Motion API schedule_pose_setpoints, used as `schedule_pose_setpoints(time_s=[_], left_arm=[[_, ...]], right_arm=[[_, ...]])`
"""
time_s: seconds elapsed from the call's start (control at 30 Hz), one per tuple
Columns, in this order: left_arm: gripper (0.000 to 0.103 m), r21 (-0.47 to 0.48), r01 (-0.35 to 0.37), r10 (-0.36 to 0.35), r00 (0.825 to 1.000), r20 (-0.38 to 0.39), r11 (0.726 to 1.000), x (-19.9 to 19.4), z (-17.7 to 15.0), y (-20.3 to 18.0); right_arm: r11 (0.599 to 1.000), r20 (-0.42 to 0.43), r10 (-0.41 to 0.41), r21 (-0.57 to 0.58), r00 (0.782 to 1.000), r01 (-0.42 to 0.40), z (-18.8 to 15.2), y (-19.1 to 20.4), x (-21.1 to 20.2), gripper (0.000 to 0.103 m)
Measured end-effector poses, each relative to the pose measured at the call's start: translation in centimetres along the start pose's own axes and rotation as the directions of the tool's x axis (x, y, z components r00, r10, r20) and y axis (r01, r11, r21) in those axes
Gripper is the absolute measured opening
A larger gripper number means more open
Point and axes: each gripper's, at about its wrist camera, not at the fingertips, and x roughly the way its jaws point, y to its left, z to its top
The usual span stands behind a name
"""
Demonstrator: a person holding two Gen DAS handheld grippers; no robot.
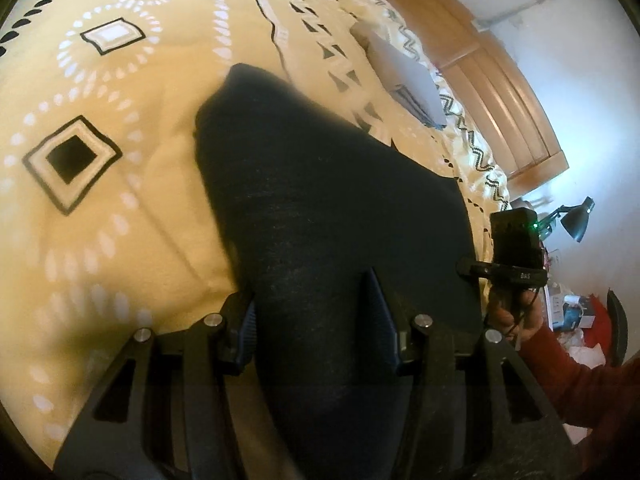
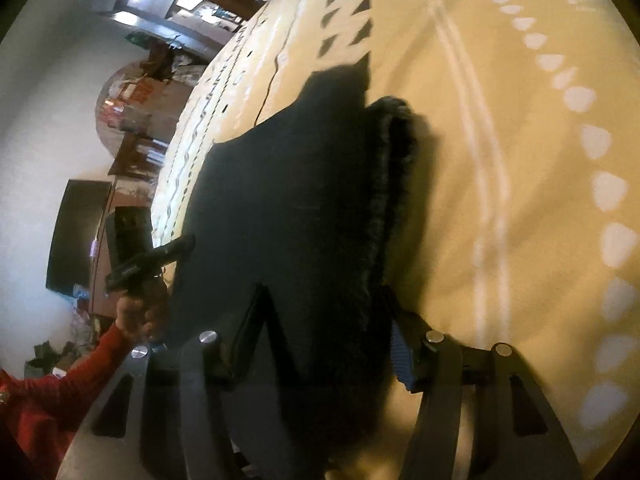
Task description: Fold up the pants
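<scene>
Clearly soft and limp, the dark pants [image 1: 320, 200] lie on the patterned bed [image 1: 120, 220] and will likely sag unless taken by a thick folded edge. Left fingers [image 1: 314, 312] pinch a bunched fold. Right fingers [image 2: 324, 328] stand apart around cloth, tilted downward; whether they press it, I cannot tell.
</scene>
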Motion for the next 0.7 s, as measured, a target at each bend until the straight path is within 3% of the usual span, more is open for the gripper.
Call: schedule_pose_setpoints(time_s=[0.13, 0.2, 0.23, 0.27, 0.3, 0.33, 0.53, 0.7], left_arm=[[0.052, 0.025, -0.047, 0.047, 0.999, 0.027, 0.999, 0.3, -0.5, -0.3], [0.051, 0.037, -0.078, 0.077, 0.997, 0.027, 0.996, 0.6, -0.2, -0.9], [0.048, 0.056, -0.107, 0.106, 0.994, 0.032, 0.993, 0.5, -0.1, -1.5], [0.039, 0.081, -0.121, 0.118, 0.992, 0.045, 0.989, 0.2, -0.2, -2.2], [0.029, 0.088, -0.118, 0.113, 0.992, 0.057, 0.989, -0.1, -0.2, -2.5], [0.027, 0.08, -0.082, 0.075, 0.993, 0.087, 0.993, -1.2, -0.3, -3.0], [0.022, 0.082, -0.04, 0.023, 0.98, 0.2, 0.996, -7.0, -1.4, -4.9], [0.022, 0.046, -0.074, 0.059, 0.961, 0.27, 0.996, -14.1, 0.1, -2.2]], right_arm=[[0.999, 0.03, -0.019, -0.03, 0.999, 0.02, -0.2, 0.6, 0.2, 0.061], [0.996, 0.051, -0.069, -0.052, 0.996, 0.072, -0.4, 1.5, 0.0, 0.057], [0.989, 0.072, -0.112, -0.091, 0.991, 0.118, -0.7, 2.7, -0.1, 0.05], [0.983, 0.089, -0.134, -0.111, 0.987, 0.143, -0.8, 3.6, -0.2, 0.046], [0.98, 0.106, -0.148, -0.119, 0.983, 0.16, -1.0, 4.3, -0.6, 0.04], [0.979, 0.128, -0.15, -0.121, 0.98, 0.165, -1.3, 5.0, -1.1, 0.036], [0.976, 0.227, -0.11, -0.159, 0.968, 0.148, -2.4, 11.5, -4.1, 0.033], [0.972, 0.218, -0.035, -0.219, 0.975, 0.084, -0.6, 17.6, -2.1, 0.033]])
